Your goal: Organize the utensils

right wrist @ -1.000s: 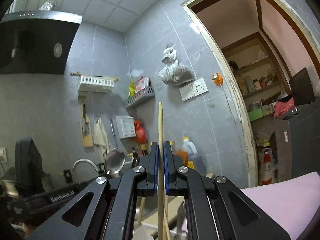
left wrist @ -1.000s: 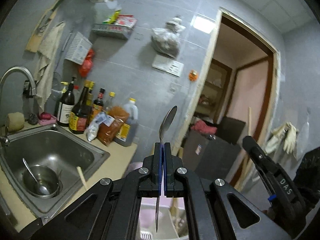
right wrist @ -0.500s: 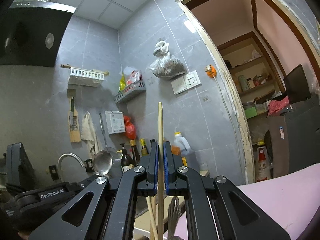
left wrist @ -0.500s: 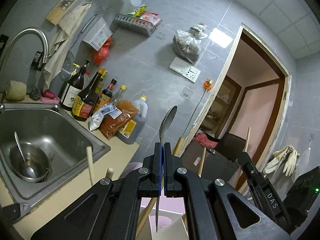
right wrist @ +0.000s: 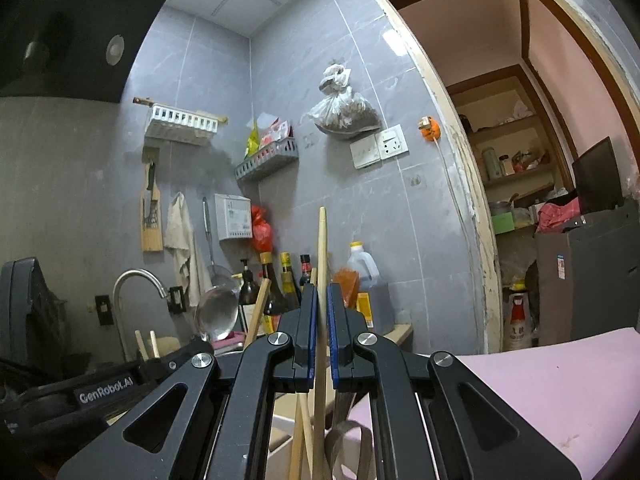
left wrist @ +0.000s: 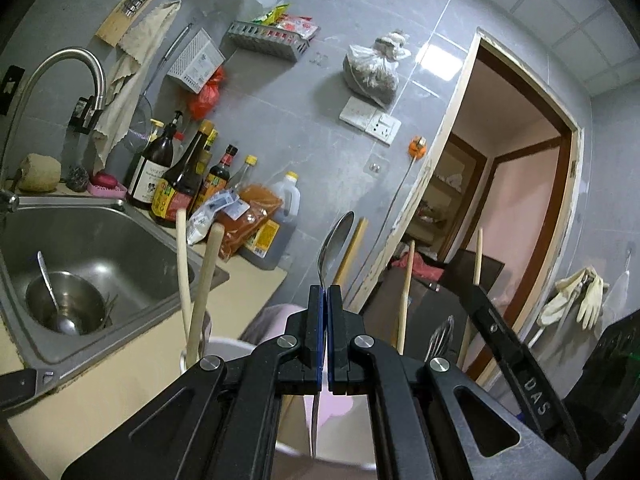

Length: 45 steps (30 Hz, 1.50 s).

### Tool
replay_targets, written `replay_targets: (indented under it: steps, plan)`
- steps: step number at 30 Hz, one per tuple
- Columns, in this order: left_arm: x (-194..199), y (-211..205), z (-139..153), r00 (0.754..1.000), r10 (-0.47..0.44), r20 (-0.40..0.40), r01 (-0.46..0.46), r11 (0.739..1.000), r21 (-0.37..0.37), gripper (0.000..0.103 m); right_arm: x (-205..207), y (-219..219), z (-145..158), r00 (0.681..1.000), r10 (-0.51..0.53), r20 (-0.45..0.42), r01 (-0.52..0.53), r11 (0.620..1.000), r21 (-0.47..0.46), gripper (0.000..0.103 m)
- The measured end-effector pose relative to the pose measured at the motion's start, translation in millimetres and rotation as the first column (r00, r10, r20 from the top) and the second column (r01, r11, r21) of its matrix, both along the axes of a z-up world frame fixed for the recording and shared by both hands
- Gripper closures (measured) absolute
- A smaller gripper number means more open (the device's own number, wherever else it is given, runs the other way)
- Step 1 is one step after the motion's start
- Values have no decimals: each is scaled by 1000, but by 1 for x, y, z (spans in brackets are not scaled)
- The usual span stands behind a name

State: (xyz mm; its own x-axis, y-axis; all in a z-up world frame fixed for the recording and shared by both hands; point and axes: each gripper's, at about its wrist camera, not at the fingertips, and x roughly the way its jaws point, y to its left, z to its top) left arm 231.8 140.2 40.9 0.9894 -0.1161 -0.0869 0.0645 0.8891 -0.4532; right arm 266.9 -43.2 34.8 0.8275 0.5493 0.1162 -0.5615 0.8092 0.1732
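My left gripper point(left wrist: 324, 292) is shut on a metal spoon point(left wrist: 336, 240), held upright with its bowl on top and its handle hanging down toward a white utensil holder point(left wrist: 224, 346). Wooden handles point(left wrist: 200, 288) and a whisk point(left wrist: 440, 336) stand in that holder. My right gripper point(right wrist: 322, 292) is shut on a wooden chopstick point(right wrist: 322, 248), also upright, its lower end among other sticks point(right wrist: 298, 440). In the left wrist view the right gripper point(left wrist: 474, 292) is close on the right with its chopstick point(left wrist: 477, 256). In the right wrist view the left gripper point(right wrist: 200, 344) and spoon bowl point(right wrist: 216, 312) are on the left.
A steel sink point(left wrist: 132, 248) holding a bowl and ladle point(left wrist: 64, 304) is on the left, under a tap point(left wrist: 72, 60). Bottles point(left wrist: 180, 184) and packets line the wall. A pink mat point(right wrist: 540, 392) lies under the holder. A doorway point(left wrist: 520, 200) is at the right.
Both grippers have sunk, keeping spoon and chopstick upright. The holder's wooden handles, whisk and white rim have risen into view around the fingers.
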Motion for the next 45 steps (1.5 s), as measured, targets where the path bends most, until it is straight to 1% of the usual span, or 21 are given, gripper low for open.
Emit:
replay_targets:
  steps: [8, 14, 16, 20, 25, 26, 28, 30, 35, 40, 42, 44, 45]
  plan:
    - [-5, -5, -9, 998, 14, -62, -12, 999, 31, 103, -6, 0, -2, 1000, -5, -14, 5, 1000, -30, 99]
    - [-10, -10, -11, 996, 7, -93, -2, 998, 62, 103, -13, -2, -3, 1000, -9, -30, 7, 998, -67, 98]
    - [-12, -10, -12, 994, 1, -112, 7, 998, 68, 101, -16, -3, -4, 999, -10, -34, 7, 997, -81, 98]
    - [-13, -11, -13, 990, -8, -142, 20, 996, 82, 101, -20, -4, -6, 998, -8, -56, 2, 994, -111, 98]
    - [-16, -14, -11, 988, -17, -156, 32, 995, 97, 100, -23, -7, -11, 997, -7, -83, -3, 992, -126, 98]
    - [-17, -15, -11, 987, -19, -157, 35, 994, 101, 99, -23, -8, -11, 996, -8, -87, -3, 992, -126, 98]
    - [-19, -15, -11, 987, -25, -159, 41, 994, 101, 90, -25, -10, -12, 996, -8, -93, -3, 992, -127, 98]
    - [-22, -16, -10, 987, -29, -160, 45, 994, 97, 86, -27, -13, -12, 995, -12, -97, 0, 992, -129, 97]
    - [-28, -21, -3, 986, -24, -167, 44, 992, 122, 85, -35, -24, -9, 994, -34, -104, 20, 991, -131, 94]
    - [-32, -33, 0, 982, -12, -188, 45, 983, 176, 82, -44, -40, -6, 989, -72, -128, 55, 990, -132, 85]
    - [-33, -37, -1, 981, -15, -194, 53, 980, 192, 81, -48, -47, -6, 986, -89, -140, 70, 988, -139, 84]
    - [-36, -41, -1, 980, -16, -200, 59, 976, 209, 75, -54, -55, -5, 982, -111, -150, 89, 985, -147, 81]
    - [-38, -44, 0, 980, -15, -201, 60, 974, 219, 69, -57, -59, -5, 980, -122, -154, 99, 984, -150, 79]
